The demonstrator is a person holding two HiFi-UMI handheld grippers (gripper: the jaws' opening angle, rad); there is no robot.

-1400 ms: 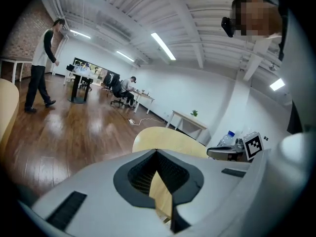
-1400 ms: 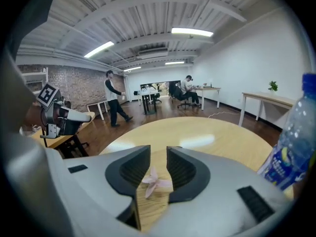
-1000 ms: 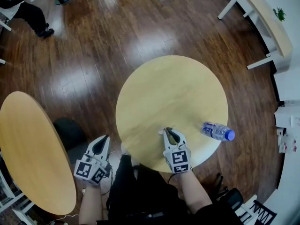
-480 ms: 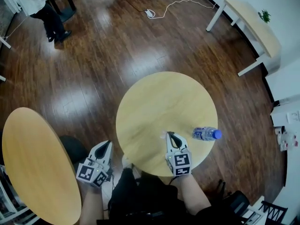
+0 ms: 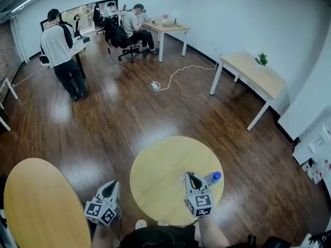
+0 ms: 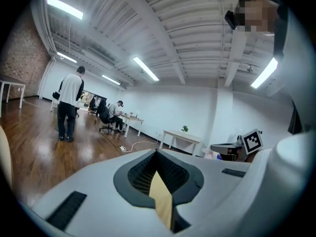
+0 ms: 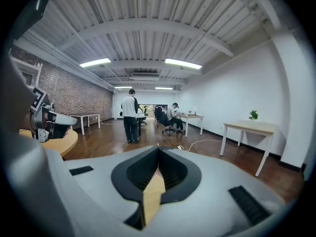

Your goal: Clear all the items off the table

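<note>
Two tools in play here, one in each hand, both sitting at the near edge of the head view. The left tool hangs over the wood floor, in the gap between the round surface and a second round surface at the near left. Its own view shows the jaws pressed together at the tips with nothing caught in them, just a sliver of yellow wood showing through the slot behind.

Same story for the right tool: jaws pressed together, nothing pinched. It sits over the near right part of the round surface, pointing toward the far side of the room.

The only item on that surface is a plastic water bottle. It lies on its side near the right edge, blue cap pointing far-right, just to the right of the right tool's tip. Can't tell if they touch.

Rest of the room: a person standing at the far left, a couple of people seated on office chairs at the far end, a white cable trailing across the floor, and a long pale desk on the right by the wall with a small green plant on it.
</note>
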